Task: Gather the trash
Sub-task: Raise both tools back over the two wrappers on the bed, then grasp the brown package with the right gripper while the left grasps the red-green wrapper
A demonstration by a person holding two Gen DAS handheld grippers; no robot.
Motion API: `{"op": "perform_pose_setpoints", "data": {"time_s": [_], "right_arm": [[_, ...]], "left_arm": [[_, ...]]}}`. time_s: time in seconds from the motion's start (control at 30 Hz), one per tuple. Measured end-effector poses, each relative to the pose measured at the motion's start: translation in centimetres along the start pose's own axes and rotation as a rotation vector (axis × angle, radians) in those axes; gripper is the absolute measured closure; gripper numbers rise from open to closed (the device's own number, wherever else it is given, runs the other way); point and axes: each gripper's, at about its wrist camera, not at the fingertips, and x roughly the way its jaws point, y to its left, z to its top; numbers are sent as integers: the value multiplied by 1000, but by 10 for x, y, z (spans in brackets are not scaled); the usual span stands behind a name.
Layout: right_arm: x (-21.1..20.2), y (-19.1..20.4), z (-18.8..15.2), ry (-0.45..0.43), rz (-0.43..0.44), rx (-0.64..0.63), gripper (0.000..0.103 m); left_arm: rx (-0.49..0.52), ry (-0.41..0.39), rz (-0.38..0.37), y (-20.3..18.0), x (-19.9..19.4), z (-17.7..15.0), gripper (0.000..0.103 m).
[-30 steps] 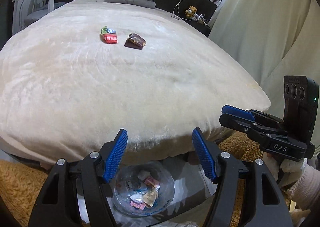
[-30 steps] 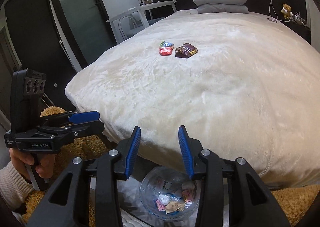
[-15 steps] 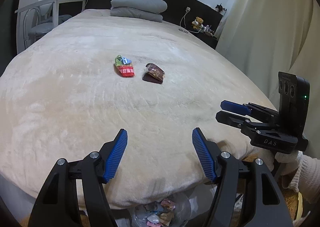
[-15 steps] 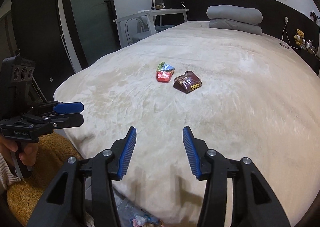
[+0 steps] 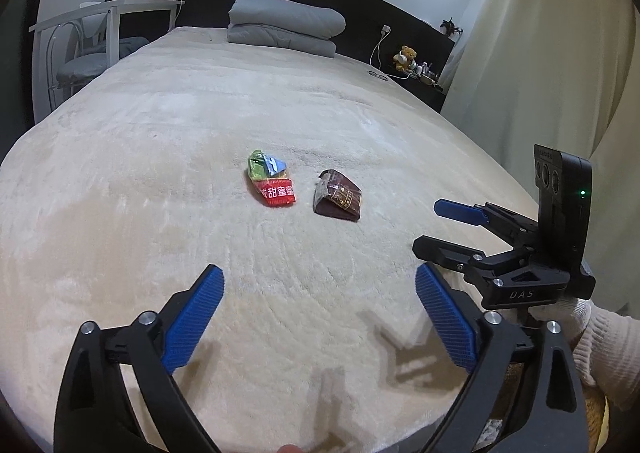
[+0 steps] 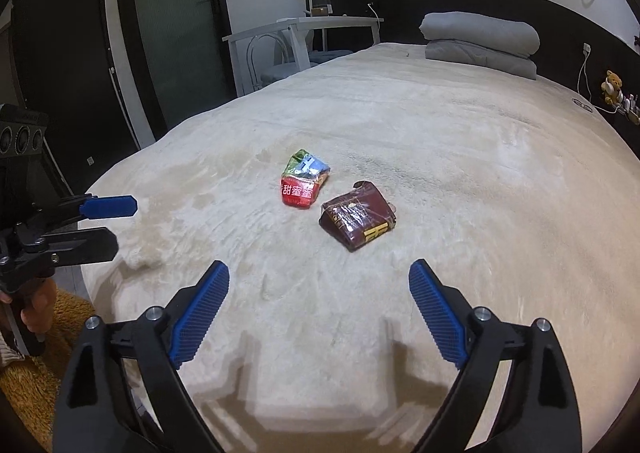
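Observation:
Two pieces of trash lie side by side on the cream bed cover (image 5: 160, 181): a red, green and blue snack wrapper (image 5: 271, 184) (image 6: 303, 184) and a brown wrapper (image 5: 339, 200) (image 6: 357, 216) to its right. My left gripper (image 5: 318, 289) is open and empty, low over the bed, short of the wrappers. My right gripper (image 6: 319, 285) is open and empty, also short of them, nearest the brown wrapper. Each gripper shows in the other's view: the right one (image 5: 432, 225) at the right, the left one (image 6: 120, 221) at the left.
Folded grey bedding (image 5: 284, 27) lies at the head of the bed against a black headboard. A white desk and chair (image 5: 92, 41) stand at the left. A teddy bear (image 5: 406, 57) sits on the right bedside shelf. Curtains (image 5: 540, 53) hang at the right. Orange rug (image 6: 48, 333) lies below the bed's edge.
Both grippers rose from the glass bowl of trash on the floor and moved forward over the bed toward the wrappers. The bowl is out of view. The right jaws have opened wider.

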Motion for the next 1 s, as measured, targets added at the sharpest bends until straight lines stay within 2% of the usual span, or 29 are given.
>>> {"op": "perform_pose_setpoints", "data": {"time_s": [0.27, 0.47, 0.63, 0.93, 1.0], "right_arm": [[46, -18, 21, 44, -7, -8, 13], [80, -24, 32, 85, -11, -36, 13], [106, -27, 38, 123, -17, -50, 13], [129, -32, 42, 166, -28, -52, 14], [130, -33, 43, 173, -33, -53, 34]], "left_arm": [[0, -2, 2, 16, 17, 14, 7], [-17, 38, -2, 30, 31, 19, 7], [-12, 36, 5, 35, 34, 22, 7], [3, 45, 18, 35, 38, 26, 7], [-1, 48, 22, 34, 40, 26, 7]]}}
